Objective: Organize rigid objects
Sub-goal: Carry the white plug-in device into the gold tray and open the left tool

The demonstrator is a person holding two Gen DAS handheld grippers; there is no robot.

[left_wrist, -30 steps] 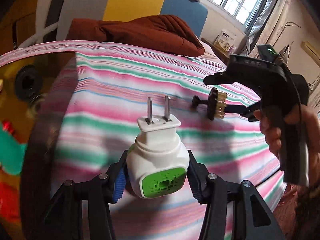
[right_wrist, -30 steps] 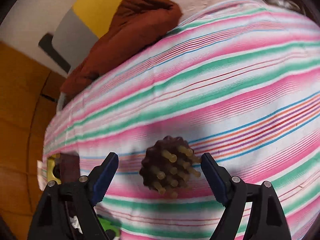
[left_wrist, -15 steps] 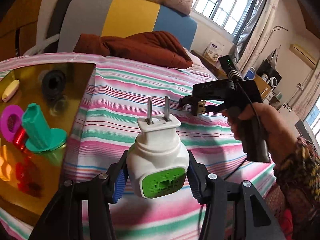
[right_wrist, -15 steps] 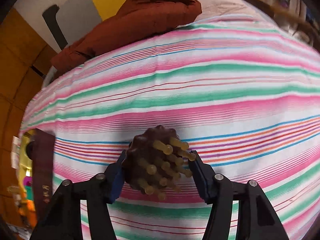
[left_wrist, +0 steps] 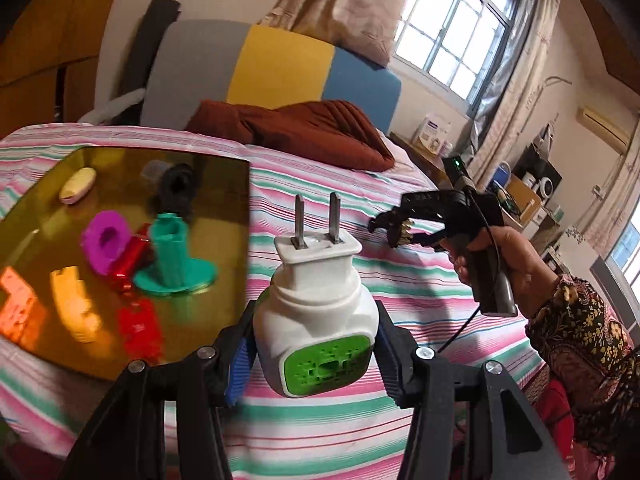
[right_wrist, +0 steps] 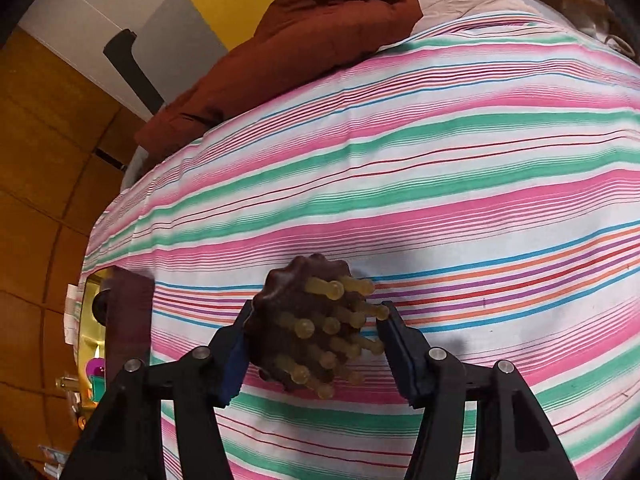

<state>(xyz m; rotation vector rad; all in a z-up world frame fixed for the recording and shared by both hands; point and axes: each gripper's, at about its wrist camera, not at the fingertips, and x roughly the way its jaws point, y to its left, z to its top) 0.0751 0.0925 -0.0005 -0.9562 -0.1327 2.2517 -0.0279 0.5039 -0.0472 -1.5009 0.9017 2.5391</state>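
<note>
My left gripper (left_wrist: 312,354) is shut on a white plug-in device with a green face (left_wrist: 318,320), prongs pointing up, held above the striped bed beside the gold tray (left_wrist: 224,184). My right gripper (right_wrist: 314,330) is shut on a dark brown massage brush head with yellowish pegs (right_wrist: 308,320), just over the striped sheet. In the left wrist view that right gripper (left_wrist: 394,226) appears farther back on the right, in a person's hand (left_wrist: 516,256), with the brush (left_wrist: 400,232) between its fingers.
The gold tray carries a teal stand (left_wrist: 172,260), a magenta ring (left_wrist: 106,244), a red cylinder (left_wrist: 130,262), a black ring (left_wrist: 178,184), a cream oval (left_wrist: 78,184) and orange and red pieces. A brown quilt (left_wrist: 296,132) lies at the bed's head. The striped sheet (right_wrist: 440,184) spreads ahead.
The right gripper closed on the brush head and lifted it slightly. The left gripper, still holding the plug, drew back and up, bringing the gold tray into view on the left.
</note>
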